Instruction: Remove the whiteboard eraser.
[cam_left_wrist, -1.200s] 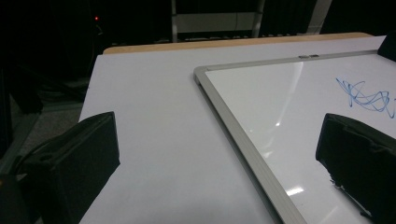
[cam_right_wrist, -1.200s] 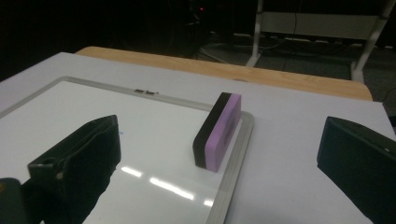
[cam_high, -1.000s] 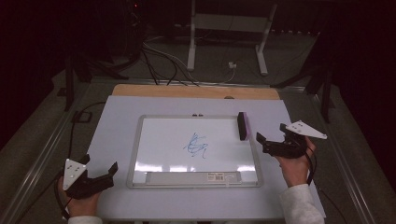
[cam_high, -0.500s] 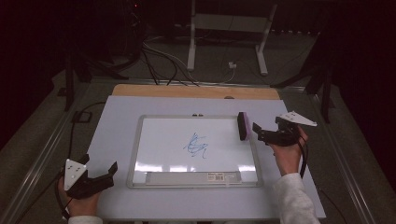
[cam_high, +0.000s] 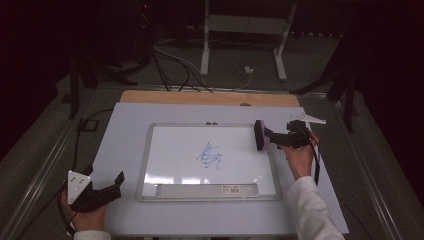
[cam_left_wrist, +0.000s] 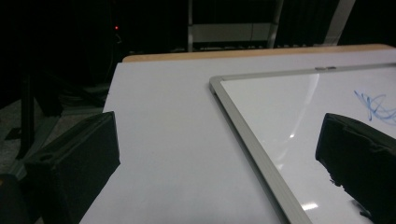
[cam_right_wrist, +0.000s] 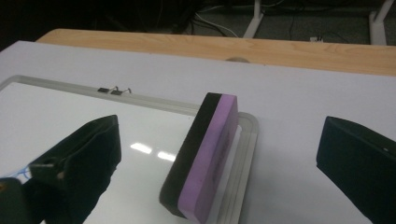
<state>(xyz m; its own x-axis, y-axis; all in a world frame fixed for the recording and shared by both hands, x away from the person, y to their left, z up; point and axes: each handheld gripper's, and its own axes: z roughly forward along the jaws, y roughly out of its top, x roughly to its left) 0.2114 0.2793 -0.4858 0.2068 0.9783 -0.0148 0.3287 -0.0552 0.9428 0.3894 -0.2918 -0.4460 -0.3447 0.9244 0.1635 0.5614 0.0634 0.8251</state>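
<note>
Eraser (cam_right_wrist: 201, 156) on whiteboard (cam_high: 175, 150) edge between wide right gripper (cam_high: 272, 136) jaws, blue scribble (cam_high: 210, 155) nearby, left gripper (cam_high: 112, 186) wide too.

The room is dark, with black walls at the back. The grey floor (cam_high: 45, 150) goes all around the bench. The bench has a white sheet top (cam_high: 125, 135) and a strip of light brown wood (cam_high: 200, 97) along its far edge. Behind it stands a white metal stand with two legs (cam_high: 242, 40). Black and white cables (cam_high: 175, 70) lie on the floor near it.
</note>
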